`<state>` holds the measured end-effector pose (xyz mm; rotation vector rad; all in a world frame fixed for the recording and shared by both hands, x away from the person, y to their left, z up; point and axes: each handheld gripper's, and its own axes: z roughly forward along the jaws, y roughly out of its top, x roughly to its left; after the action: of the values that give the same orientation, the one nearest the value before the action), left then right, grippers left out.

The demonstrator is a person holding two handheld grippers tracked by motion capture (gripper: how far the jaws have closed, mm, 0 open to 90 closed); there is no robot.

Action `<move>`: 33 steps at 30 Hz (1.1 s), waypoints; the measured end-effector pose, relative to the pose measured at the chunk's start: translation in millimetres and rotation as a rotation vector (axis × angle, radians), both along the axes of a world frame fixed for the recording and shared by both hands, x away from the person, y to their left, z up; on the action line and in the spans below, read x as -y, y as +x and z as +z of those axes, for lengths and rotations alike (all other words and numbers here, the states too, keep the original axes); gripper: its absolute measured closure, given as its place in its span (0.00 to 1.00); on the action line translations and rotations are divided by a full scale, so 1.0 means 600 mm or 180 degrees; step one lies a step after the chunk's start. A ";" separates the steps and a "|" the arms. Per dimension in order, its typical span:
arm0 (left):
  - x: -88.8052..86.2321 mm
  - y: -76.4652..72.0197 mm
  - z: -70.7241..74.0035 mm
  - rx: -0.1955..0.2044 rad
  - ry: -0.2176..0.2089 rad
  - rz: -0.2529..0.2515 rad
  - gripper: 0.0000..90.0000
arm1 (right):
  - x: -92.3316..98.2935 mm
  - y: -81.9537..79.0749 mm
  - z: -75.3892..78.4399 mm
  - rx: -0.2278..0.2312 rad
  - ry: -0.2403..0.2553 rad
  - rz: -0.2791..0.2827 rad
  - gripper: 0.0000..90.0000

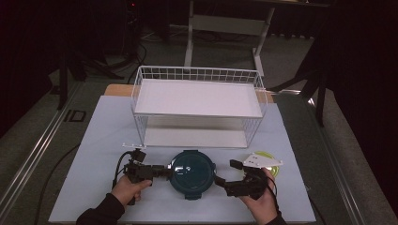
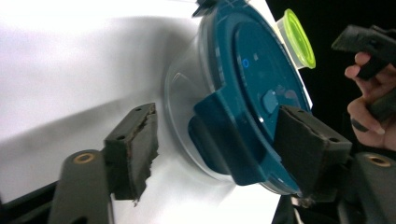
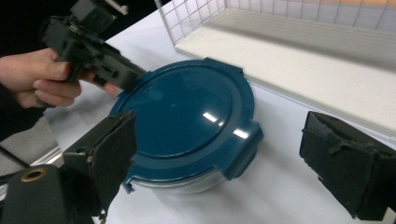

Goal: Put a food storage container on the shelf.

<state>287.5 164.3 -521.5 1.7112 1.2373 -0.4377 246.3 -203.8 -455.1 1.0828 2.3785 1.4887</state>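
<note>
A round clear container with a dark teal clip lid (image 1: 191,171) sits on the white mat near the front edge. My left gripper (image 1: 164,171) reaches in from its left side. In the left gripper view the jaws straddle a lid clip (image 2: 224,135) of the container (image 2: 252,84); one pad (image 2: 135,149) stands off the clear wall, the other lies by the lid's top. My right gripper (image 1: 227,172) comes in from the right. Its jaws (image 3: 226,151) stand wide around the container's (image 3: 182,116) near rim and side clip, with no pad pressing on it.
A white wire rack (image 1: 197,75) with two shelves stands just behind the container. A small tub with a yellow-green lid (image 1: 273,169) sits at the right, beside my right hand. The white mat (image 1: 103,140) covers the table; bare mat lies to the left.
</note>
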 end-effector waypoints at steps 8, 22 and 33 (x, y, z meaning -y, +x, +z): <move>0.005 0.007 -0.009 -0.0267 -0.0219 -0.0077 0.54 | -0.003 0.005 -0.006 -0.0218 0.0001 -0.0020 0.14; 0.006 -0.002 0.003 -0.0126 -0.0069 -0.0172 0.57 | 0.007 0.026 -0.042 -0.0949 0.0217 -0.0188 0.24; 0.012 -0.014 0.018 0.0276 0.0006 -0.0390 0.59 | 0.005 0.044 -0.062 -0.1303 0.0311 -0.0208 0.34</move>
<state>279.0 156.8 -510.8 1.7951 1.0751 -0.4303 272.8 -207.0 -492.1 1.6087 2.5099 1.4933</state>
